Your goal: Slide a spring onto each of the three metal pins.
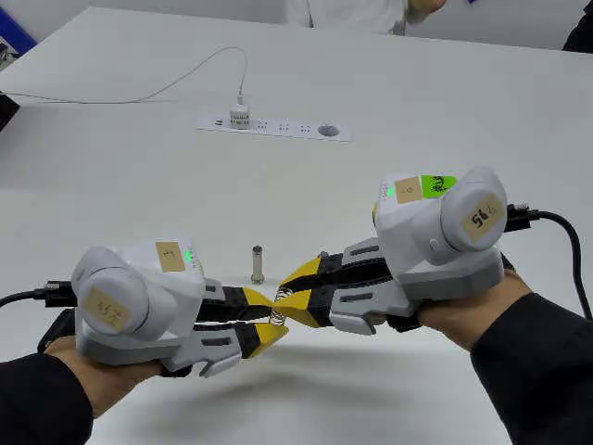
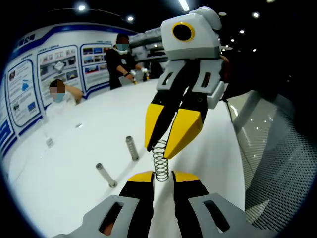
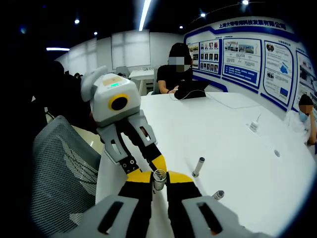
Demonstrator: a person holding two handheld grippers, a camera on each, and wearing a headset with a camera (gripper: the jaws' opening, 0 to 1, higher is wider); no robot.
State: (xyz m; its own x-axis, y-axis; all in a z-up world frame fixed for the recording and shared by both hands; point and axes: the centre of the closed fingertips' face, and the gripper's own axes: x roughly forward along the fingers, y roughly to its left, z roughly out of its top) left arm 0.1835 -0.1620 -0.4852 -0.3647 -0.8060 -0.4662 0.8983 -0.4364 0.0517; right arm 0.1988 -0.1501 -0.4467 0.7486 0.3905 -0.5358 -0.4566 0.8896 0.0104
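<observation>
Left hand-held gripper (image 1: 268, 326) and right hand-held gripper (image 1: 295, 295), narrowed, pinch one spring (image 2: 161, 159).

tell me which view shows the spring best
Left gripper view: the spring is side-on, its coils distinct, spanning from the left gripper to the right gripper. The right gripper view shows it end-on, a small ring. The head view shows a few coils between yellow tips.

My spring (image 2: 160, 159) is shiny wire; the pin (image 1: 258, 264) looks like dull grey metal; table (image 1: 130, 176) smooth, matt white.
</observation>
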